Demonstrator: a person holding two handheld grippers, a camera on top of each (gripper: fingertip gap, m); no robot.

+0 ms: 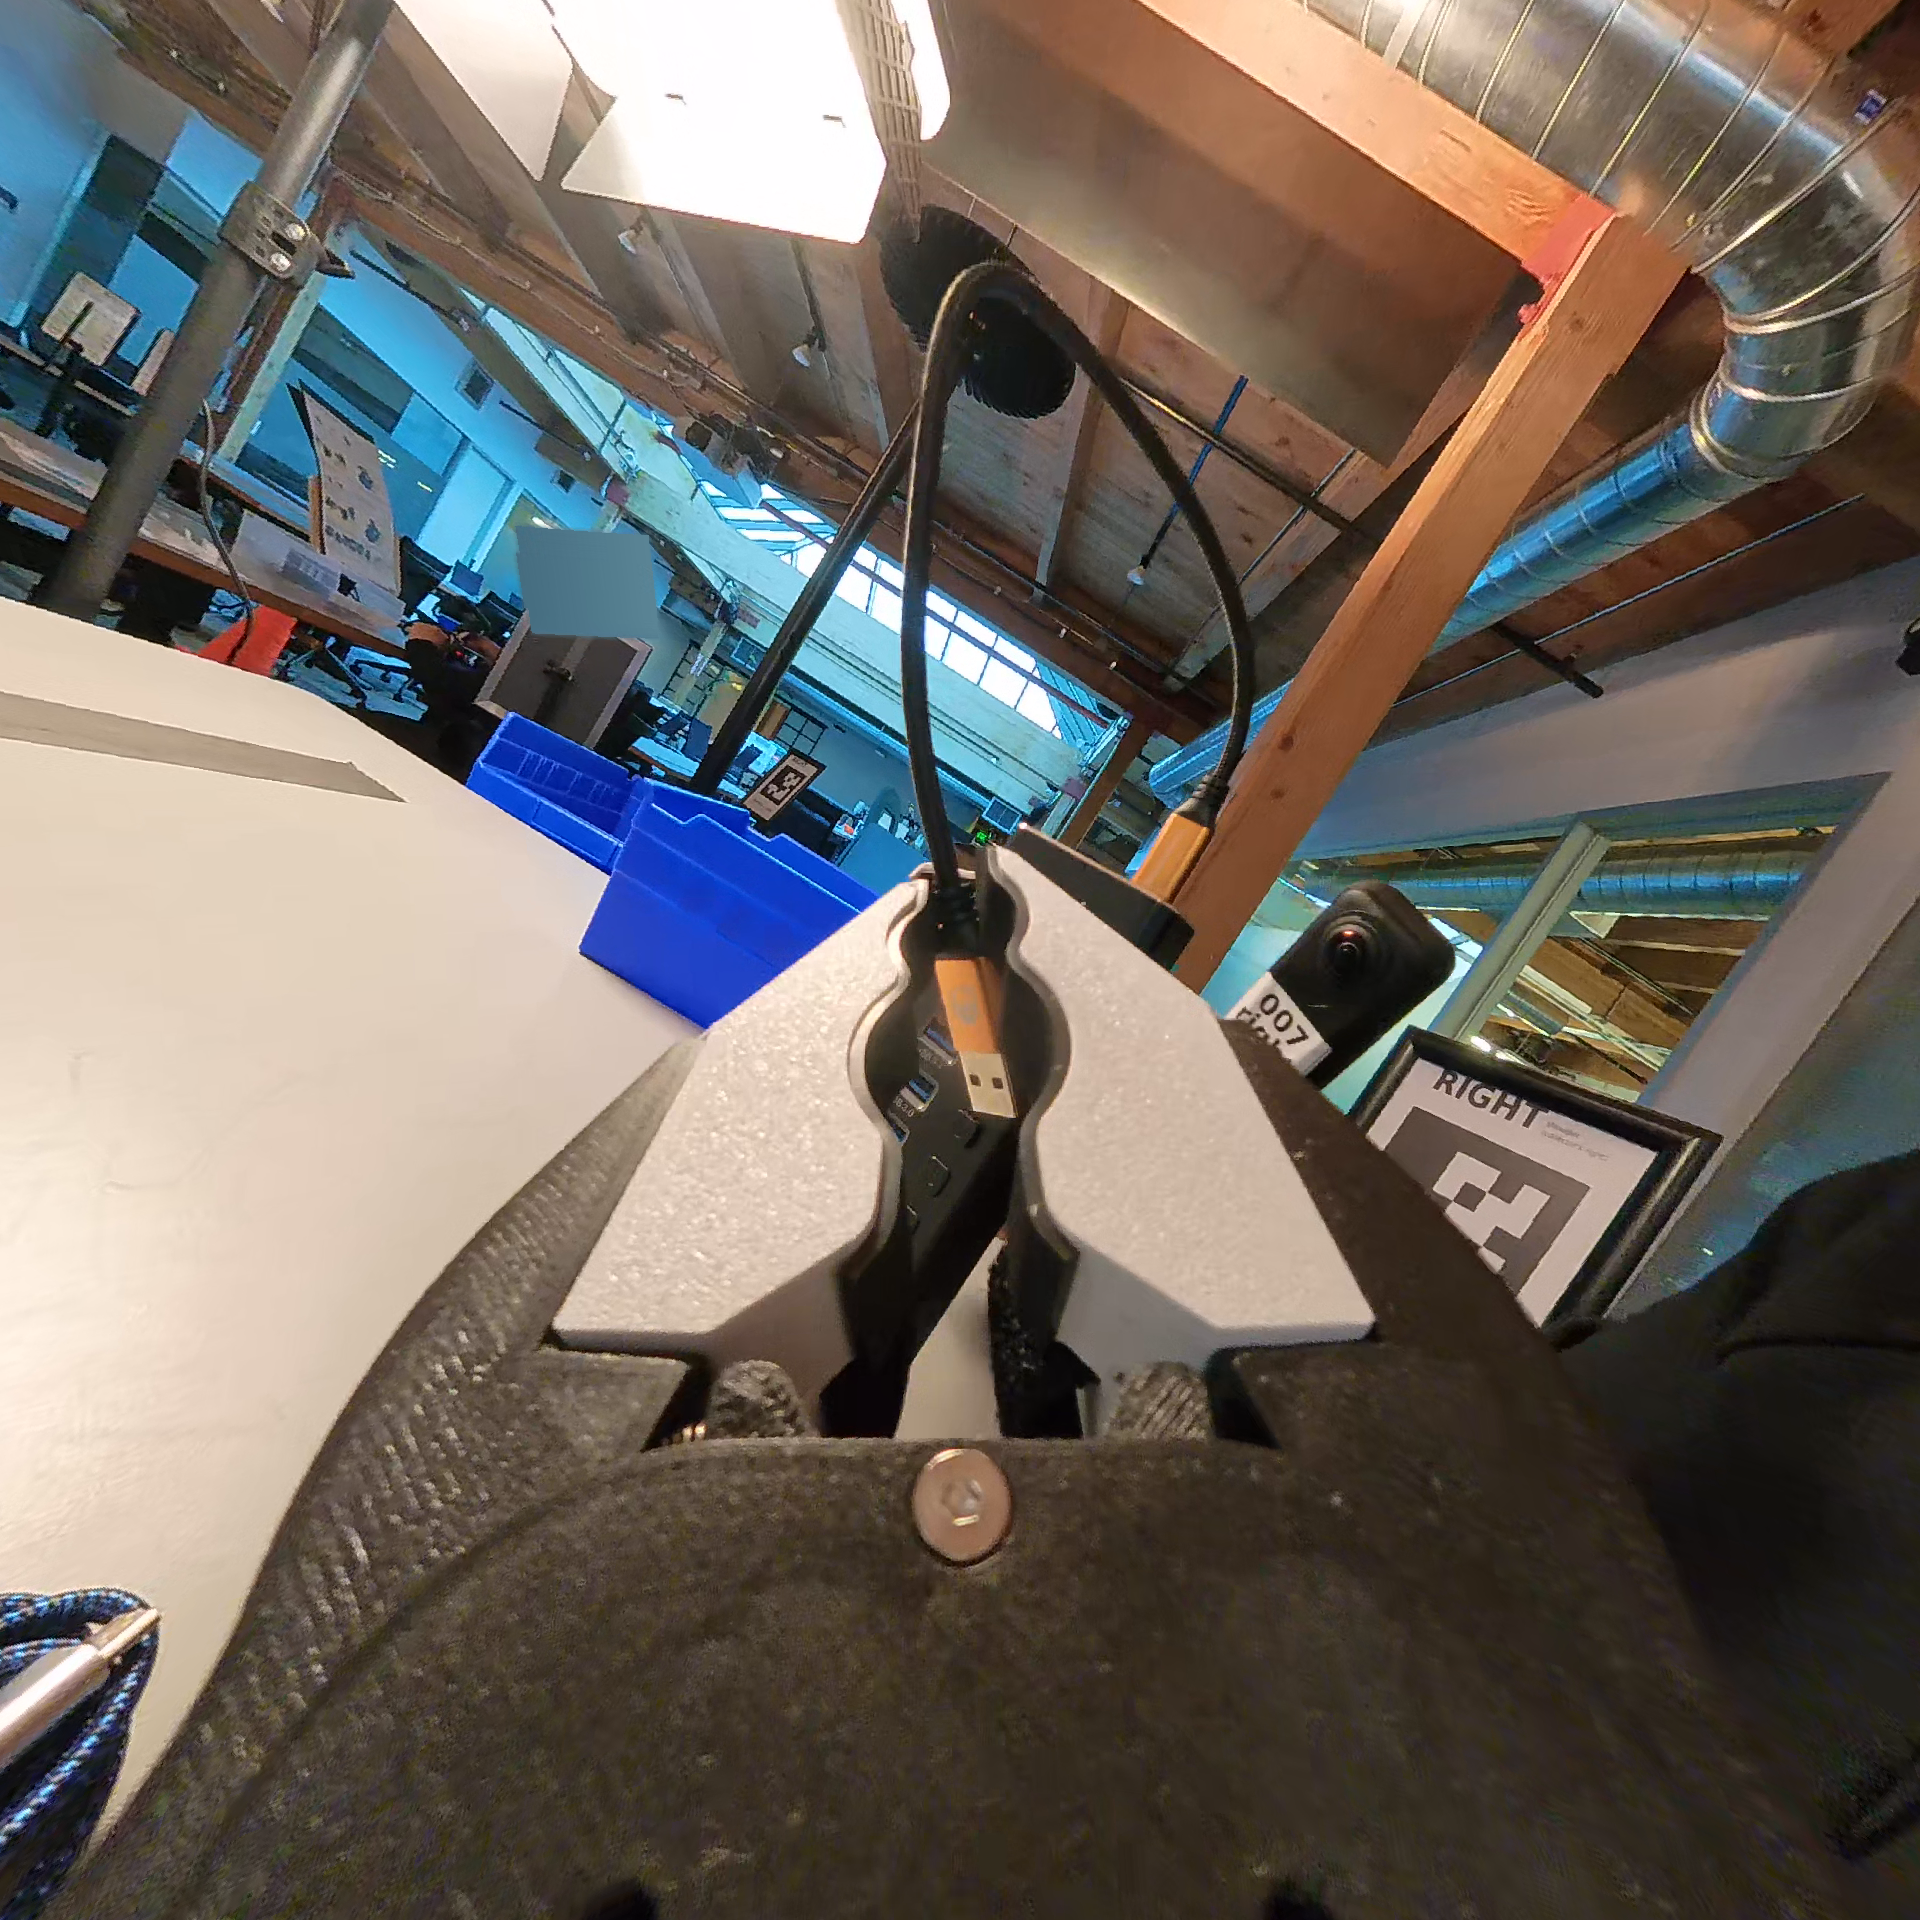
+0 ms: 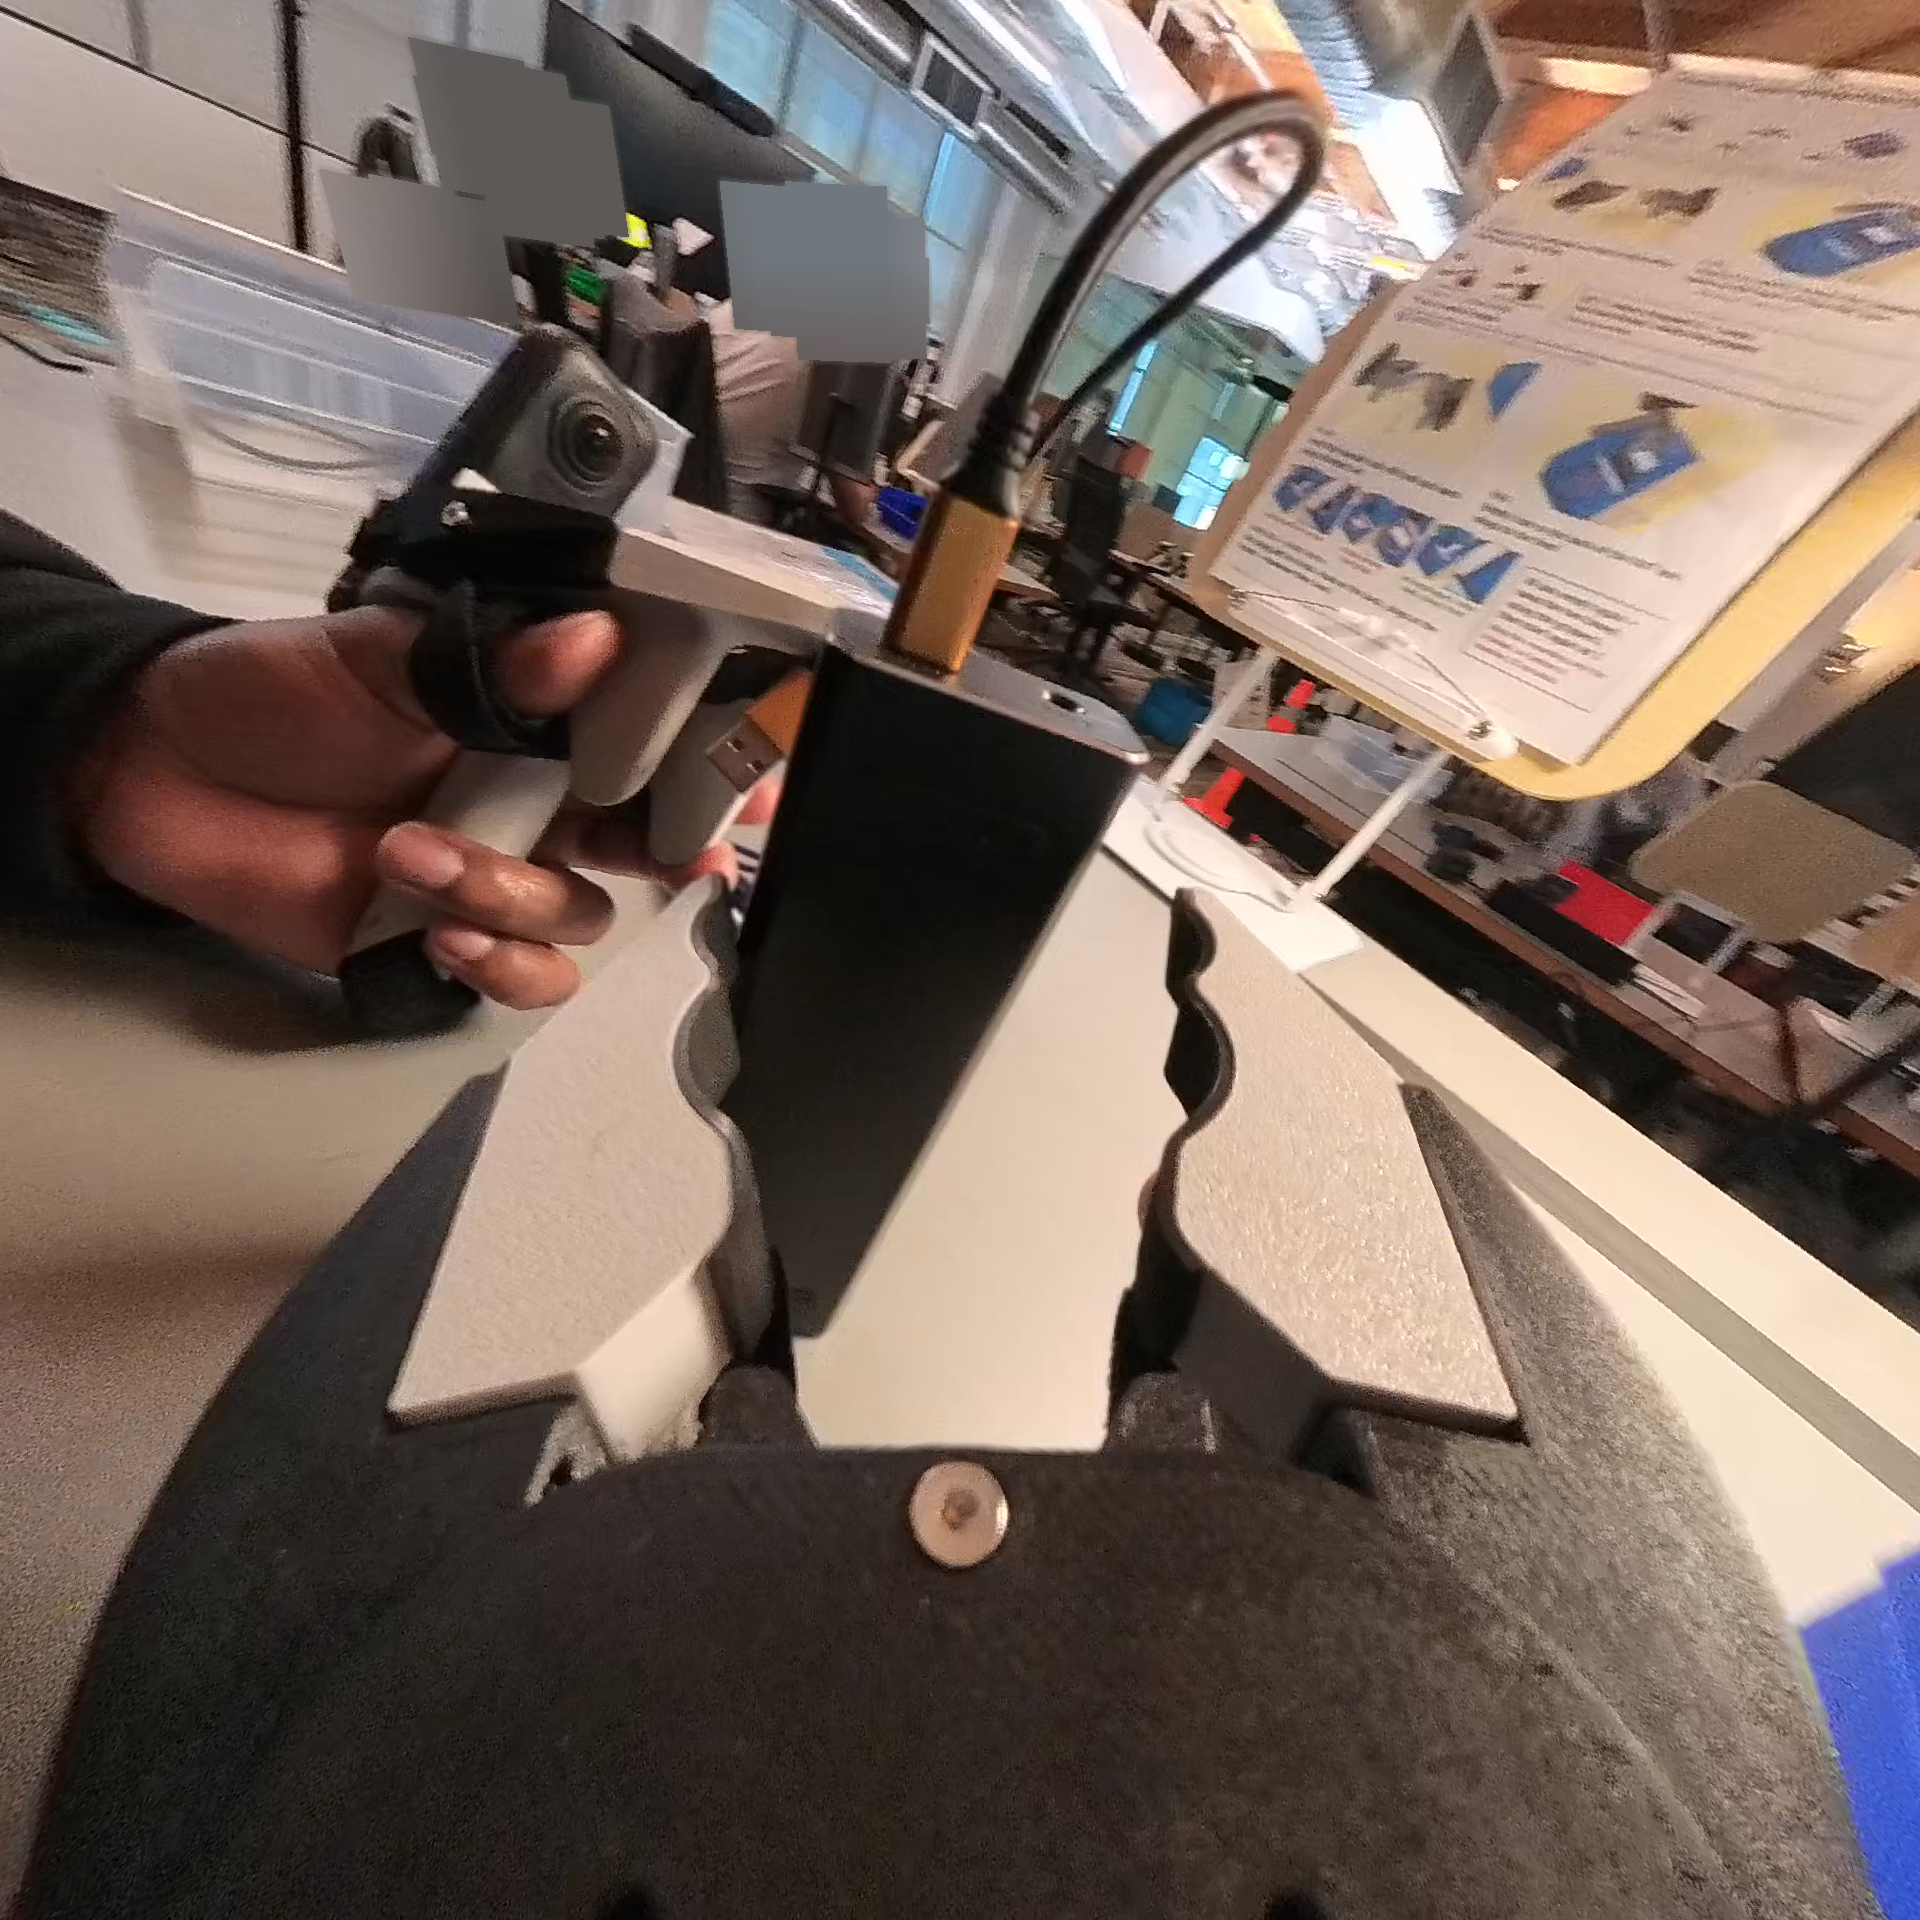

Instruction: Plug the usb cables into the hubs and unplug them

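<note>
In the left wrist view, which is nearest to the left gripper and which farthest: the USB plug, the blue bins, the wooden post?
1. USB plug: clamped between the left gripper fingers, pointing at the hub.
2. Blue bins: on the table, ahead and to the left.
3. Wooden post: behind, to the right.

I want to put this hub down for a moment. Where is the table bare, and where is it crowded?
Bare: the grey table left of the left tool, short of the blue bins; also the strip right of the hub, short of the sign stand. Crowded: between the tools, around the hub and USB plug.
</note>
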